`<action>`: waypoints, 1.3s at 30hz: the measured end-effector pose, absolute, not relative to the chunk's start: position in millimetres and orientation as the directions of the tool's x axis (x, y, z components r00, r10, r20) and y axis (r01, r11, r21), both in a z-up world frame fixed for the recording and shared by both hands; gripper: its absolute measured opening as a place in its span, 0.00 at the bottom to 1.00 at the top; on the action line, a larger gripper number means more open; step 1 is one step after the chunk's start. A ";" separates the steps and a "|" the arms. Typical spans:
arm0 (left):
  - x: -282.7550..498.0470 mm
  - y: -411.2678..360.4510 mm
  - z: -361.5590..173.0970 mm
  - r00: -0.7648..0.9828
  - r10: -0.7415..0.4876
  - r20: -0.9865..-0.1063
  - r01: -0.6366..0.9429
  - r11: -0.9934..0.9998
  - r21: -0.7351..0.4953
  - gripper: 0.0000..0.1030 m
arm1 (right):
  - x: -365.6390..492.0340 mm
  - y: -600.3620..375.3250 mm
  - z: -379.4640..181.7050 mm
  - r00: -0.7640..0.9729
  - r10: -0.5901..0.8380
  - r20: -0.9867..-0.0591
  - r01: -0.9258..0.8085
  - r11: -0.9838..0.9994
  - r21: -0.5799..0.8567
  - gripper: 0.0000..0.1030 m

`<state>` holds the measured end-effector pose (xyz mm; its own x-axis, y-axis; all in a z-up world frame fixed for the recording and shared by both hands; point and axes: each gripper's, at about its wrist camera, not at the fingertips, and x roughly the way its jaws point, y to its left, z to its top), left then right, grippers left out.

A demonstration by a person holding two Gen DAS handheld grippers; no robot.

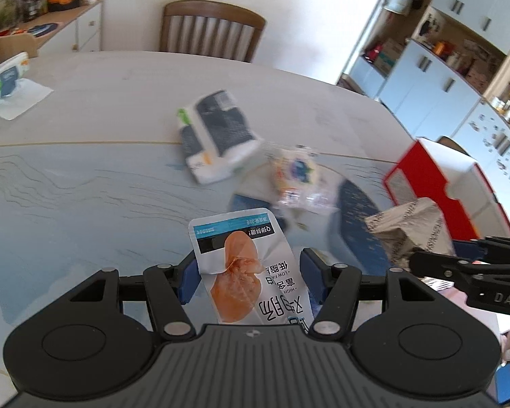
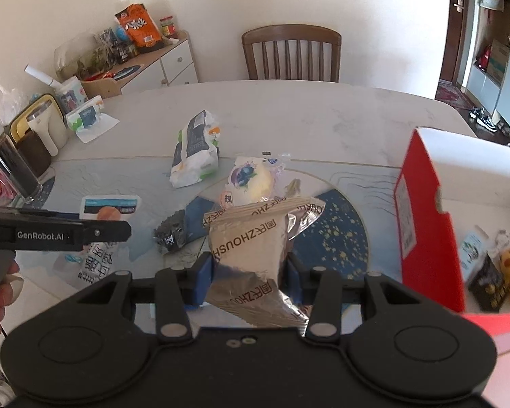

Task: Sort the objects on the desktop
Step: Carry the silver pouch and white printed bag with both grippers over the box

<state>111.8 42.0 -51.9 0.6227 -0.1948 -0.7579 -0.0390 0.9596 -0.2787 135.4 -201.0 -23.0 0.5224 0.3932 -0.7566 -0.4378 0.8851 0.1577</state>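
A: Left tongs [image 1: 248,277] clamped on chicken-breast pouch [image 1: 241,265], right tongs [image 2: 248,278] clamped on beige Zhoushi snack bag [image 2: 255,255]. Both lifted clear of table [image 2: 289,115].

B: Where's the drop?

A: Red cardboard box [image 2: 425,224], open top, standing to the right of both. Just beside right tongs, close to beige bag. Farther from left, past the other gripper. Right hand nearer, so probably first in.

B: Axis?

A: Pouch long axis running straight out along left tongs, far end sticking up past pads. Beige bag pinched at the waist, flaring above and below, long axis also roughly along the tongs. Likely needs tipping over box wall, not sliding in flat.

B: Materials?

A: Pouch: flat glossy plastic film, rounded corners, printed, slightly creased. Beige bag: crinkly foil-lined, puffy, soft under the pads. Box: rigid card, white inside, notch cut in rim.

B: Left on table?

A: White-and-navy soft pack [image 2: 193,149], clear-wrapped blueberry bun [image 2: 251,180], small dark crumpled wrapper [image 2: 170,234]. All on patterned blue mat [image 2: 340,238], well apart from box.
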 end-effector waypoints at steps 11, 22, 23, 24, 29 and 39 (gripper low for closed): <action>111.2 -18.2 -23.9 0.630 -0.288 -0.722 0.086 0.949 -0.304 0.59 | 112.5 -247.8 -5.5 0.566 0.371 -0.736 -0.386 0.908 0.161 0.42; 123.2 -89.5 3.5 0.649 -0.342 -0.680 0.191 0.938 -0.290 0.59 | 110.4 -305.1 14.8 0.637 0.346 -0.689 -0.343 0.927 0.148 0.42; 124.9 -97.1 5.7 0.648 -0.350 -0.676 0.201 0.935 -0.291 0.59 | 110.6 -310.4 16.3 0.643 0.345 -0.684 -0.341 0.928 0.148 0.42; 126.4 -103.5 7.5 0.648 -0.355 -0.674 0.210 0.934 -0.289 0.59 | 110.8 -316.1 17.7 0.649 0.344 -0.679 -0.338 0.929 0.147 0.42; 137.6 -135.9 15.8 0.650 -0.378 -0.659 0.244 0.925 -0.290 0.59 | 114.8 -344.4 21.6 0.670 0.333 -0.664 -0.322 0.936 0.144 0.42; 166.3 -198.7 25.6 0.647 -0.411 -0.642 0.317 0.911 -0.264 0.59 | 131.4 -399.8 22.3 0.701 0.291 -0.651 -0.268 0.953 0.137 0.42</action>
<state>166.3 -198.7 25.6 0.6470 -0.4111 -0.6421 0.3167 0.9110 -0.2641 131.4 -399.8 22.3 0.7013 0.2911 -0.6508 -0.2682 0.9535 0.1375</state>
